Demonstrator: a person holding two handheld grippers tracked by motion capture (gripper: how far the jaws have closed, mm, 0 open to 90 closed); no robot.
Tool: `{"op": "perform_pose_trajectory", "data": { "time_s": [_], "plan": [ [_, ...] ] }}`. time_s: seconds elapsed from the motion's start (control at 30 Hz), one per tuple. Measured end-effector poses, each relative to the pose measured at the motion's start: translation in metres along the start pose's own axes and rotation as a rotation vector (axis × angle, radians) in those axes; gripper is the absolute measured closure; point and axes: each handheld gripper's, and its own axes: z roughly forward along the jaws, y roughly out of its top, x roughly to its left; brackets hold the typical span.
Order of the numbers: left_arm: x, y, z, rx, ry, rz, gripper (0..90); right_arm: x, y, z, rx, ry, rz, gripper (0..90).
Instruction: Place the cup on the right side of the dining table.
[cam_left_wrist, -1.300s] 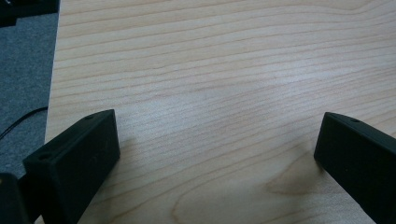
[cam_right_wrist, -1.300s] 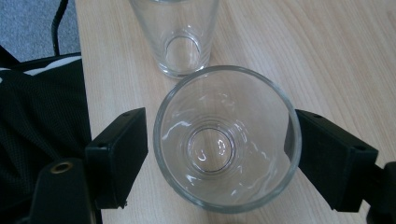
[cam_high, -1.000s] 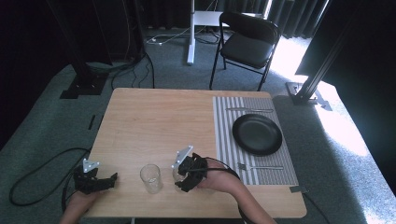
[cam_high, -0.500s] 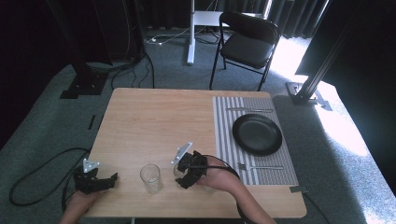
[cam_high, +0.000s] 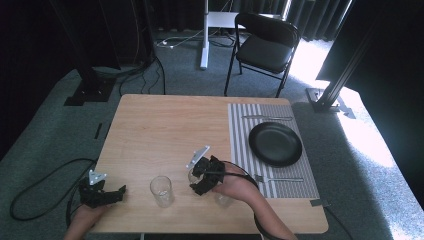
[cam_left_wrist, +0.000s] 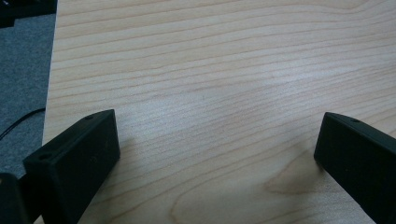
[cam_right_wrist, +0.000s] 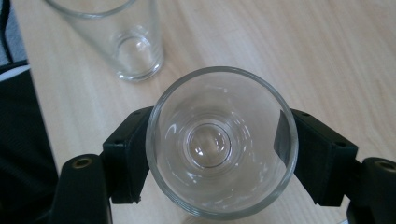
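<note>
A clear glass (cam_right_wrist: 222, 142) was clamped between the 2 jaws of the right claw (cam_right_wrist: 219, 154), seen from above near the centre of the right gripper view. In the high view that claw (cam_high: 206, 175) lay at lower centre of the wooden surface (cam_high: 165, 130). A second glass (cam_high: 162, 190) stood upright just to its left, apart from it. The left claw (cam_high: 100, 192), at lower left, was held with jaws spread wide over bare wood.
</note>
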Motion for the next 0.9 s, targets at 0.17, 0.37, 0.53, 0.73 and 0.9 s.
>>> {"op": "perform_pose_trajectory", "data": {
  "time_s": [0.17,0.37,0.53,0.73,0.9],
  "plan": [
    [0.000,0.000,0.000,-0.002,0.000,0.000,0.4,-0.008,-0.001,-0.001,-0.004,-0.014,0.041,28.1],
    [0.000,0.000,0.000,-0.002,0.000,0.000,0.5,-0.015,-0.002,0.000,0.012,-0.040,0.078,28.1],
    [0.000,0.000,0.000,-0.002,0.000,0.000,0.4,-0.020,-0.003,0.000,0.013,-0.047,0.104,28.1],
    [0.000,0.000,0.000,-0.001,0.000,0.000,0.4,-0.034,-0.007,-0.002,-0.001,-0.055,0.187,28.1],
    [0.000,0.000,0.000,-0.001,0.000,0.000,0.4,-0.046,-0.011,-0.003,-0.001,-0.086,0.223,28.0]
  ]
}}
